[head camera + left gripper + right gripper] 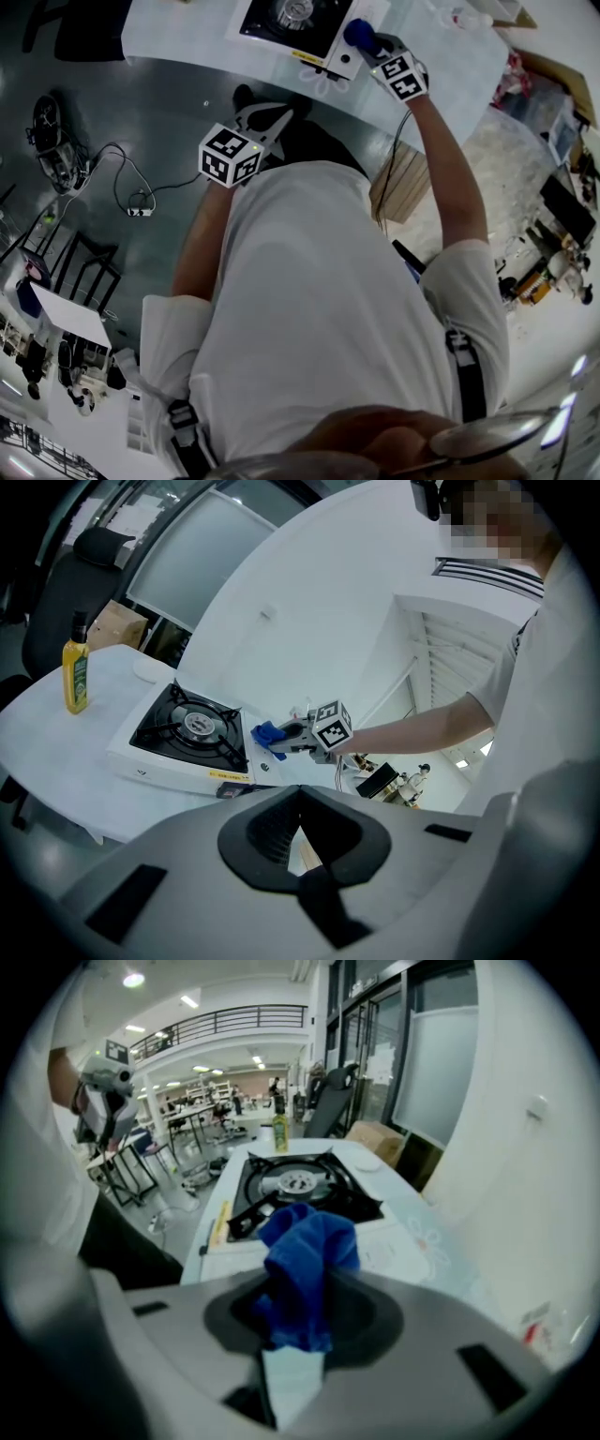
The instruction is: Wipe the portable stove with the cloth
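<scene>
The white portable stove [295,23] with its black burner stands on the white table [187,37]. My right gripper [370,47] is shut on a bunched blue cloth [359,36] and holds it at the stove's near right corner. In the right gripper view the blue cloth [305,1269] sticks out of the right gripper [295,1335], with the stove [295,1185] just beyond. My left gripper [272,117] hangs off the table's near edge, away from the stove, shut with nothing in it. The left gripper view shows the stove [187,728], the cloth [267,735] and the left gripper [300,841].
A yellow bottle [75,677] stands on the table to the left of the stove. A black chair [66,602] is behind the table's left end. Cables [131,187] lie on the dark floor. A wooden slatted piece [403,183] stands beside the table's near edge.
</scene>
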### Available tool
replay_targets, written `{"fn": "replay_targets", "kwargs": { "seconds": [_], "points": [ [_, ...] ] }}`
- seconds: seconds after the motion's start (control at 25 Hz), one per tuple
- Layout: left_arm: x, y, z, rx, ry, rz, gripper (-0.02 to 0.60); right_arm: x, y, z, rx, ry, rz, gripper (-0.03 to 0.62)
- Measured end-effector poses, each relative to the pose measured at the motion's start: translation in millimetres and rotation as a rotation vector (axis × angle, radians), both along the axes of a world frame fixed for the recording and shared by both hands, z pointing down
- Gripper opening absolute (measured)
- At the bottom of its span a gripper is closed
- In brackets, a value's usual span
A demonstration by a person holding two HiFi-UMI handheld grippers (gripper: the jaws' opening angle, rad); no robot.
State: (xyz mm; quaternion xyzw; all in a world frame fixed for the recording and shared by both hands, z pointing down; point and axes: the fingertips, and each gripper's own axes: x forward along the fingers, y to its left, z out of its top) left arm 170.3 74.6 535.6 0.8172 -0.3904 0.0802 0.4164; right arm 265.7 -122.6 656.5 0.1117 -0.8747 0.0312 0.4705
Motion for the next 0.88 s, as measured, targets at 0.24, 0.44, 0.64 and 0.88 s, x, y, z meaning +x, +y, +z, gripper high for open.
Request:
{"fn": "replay_targets", "kwargs": {
  "seconds": [0.24, 0.44, 0.64, 0.88],
  "points": [
    [-2, 7, -4, 0.003, 0.007, 0.000, 0.032, 0, 26, -2, -0.027, -0.015, 0.014, 0.123],
    [-3, 13, -7, 0.006, 0.014, -0.002, 0.032, 1, 49, -2, -0.043, -0.038, 0.037, 0.123],
    [-5, 17, -10, 0.013, 0.016, 0.002, 0.032, 0, 67, -3, -0.055, -0.049, 0.047, 0.123],
    [-10, 25, -13, 0.015, 0.016, 0.018, 0.032, -2, 84, -5, -0.065, -0.056, 0.078, 0.123]
  ]
}}
